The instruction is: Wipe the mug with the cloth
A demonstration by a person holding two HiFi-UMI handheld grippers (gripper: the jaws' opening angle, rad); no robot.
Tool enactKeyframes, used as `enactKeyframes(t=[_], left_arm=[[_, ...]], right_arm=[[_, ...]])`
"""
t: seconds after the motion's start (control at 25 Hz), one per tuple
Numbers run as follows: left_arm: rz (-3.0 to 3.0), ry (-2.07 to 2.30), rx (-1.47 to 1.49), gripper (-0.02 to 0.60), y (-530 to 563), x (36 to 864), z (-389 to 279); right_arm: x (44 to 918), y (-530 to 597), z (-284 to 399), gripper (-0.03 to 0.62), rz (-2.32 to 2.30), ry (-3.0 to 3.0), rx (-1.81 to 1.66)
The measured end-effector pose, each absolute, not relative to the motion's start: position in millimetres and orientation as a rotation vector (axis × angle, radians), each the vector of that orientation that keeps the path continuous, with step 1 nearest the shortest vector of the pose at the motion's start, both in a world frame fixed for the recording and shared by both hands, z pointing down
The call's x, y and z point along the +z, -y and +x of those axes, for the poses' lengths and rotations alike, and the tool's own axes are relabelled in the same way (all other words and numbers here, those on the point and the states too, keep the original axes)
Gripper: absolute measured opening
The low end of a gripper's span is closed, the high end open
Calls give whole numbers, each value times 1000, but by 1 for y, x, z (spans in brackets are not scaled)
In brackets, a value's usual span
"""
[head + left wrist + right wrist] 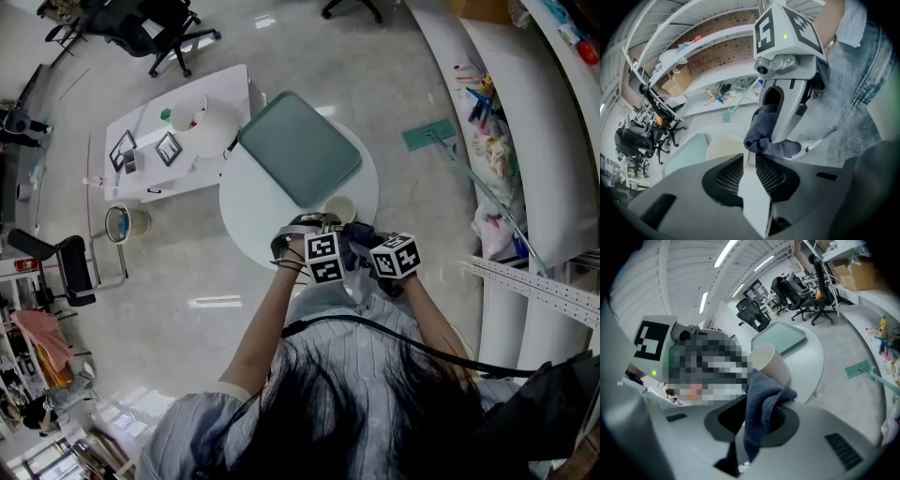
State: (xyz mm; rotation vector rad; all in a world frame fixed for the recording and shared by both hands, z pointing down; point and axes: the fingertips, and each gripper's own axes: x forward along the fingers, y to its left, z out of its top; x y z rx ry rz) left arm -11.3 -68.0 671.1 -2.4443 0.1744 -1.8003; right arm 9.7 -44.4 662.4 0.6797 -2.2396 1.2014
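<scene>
The wiping step looks to be just under way. In the right gripper view, the right gripper (757, 420) is clamped on the dark blue cloth (761, 401). The cloth runs up between its jaws and bunches over their tips, where it rests against the outer wall of the cream mug (771, 363) at about 12 o'clock from the jaws. The mug is tilted, with its open mouth turned toward 10 o'clock. In the left gripper view, the left gripper (749, 157) has its jaws drawn almost together on a thin pale strip. I take that strip for the mug's wall or handle, though I cannot tell which. The mug's mouth shows just beyond the jaws at 11 o'clock. From the head view, the mug sits over the round white table (253, 216), toward its near edge at roughly 4 o'clock from the table's centre. A green tray (300, 148) lies at 11 o'clock from the mug, and both grippers close in on the mug from 6 o'clock. I cannot tell whether the mug's base is touching the table or lifted off it. As I judge it, the next move needs the left gripper to hold the mug steady or turn it. Meanwhile the right gripper should drag the cloth around the wall and rim with light, even pressure. The cloth must stay pinched so it does not slip free, and the push must not lever the mug out of the left gripper's narrow hold.
</scene>
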Motion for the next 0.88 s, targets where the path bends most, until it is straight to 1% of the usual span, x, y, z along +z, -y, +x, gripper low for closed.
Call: enactKeyframes(t=[0.32,0.72,0.88], left_arm=[[-2466,-256,-1833,69,75,675,-3],[-2554,-449,-1872,67,77,686,1],[-2560,-350,-1852,59,76,686,1]], right_arm=[[663,58,25,80,774,2223,1224],[662,64,28,80,792,2226,1216],[660,67,30,80,805,2229,1216]])
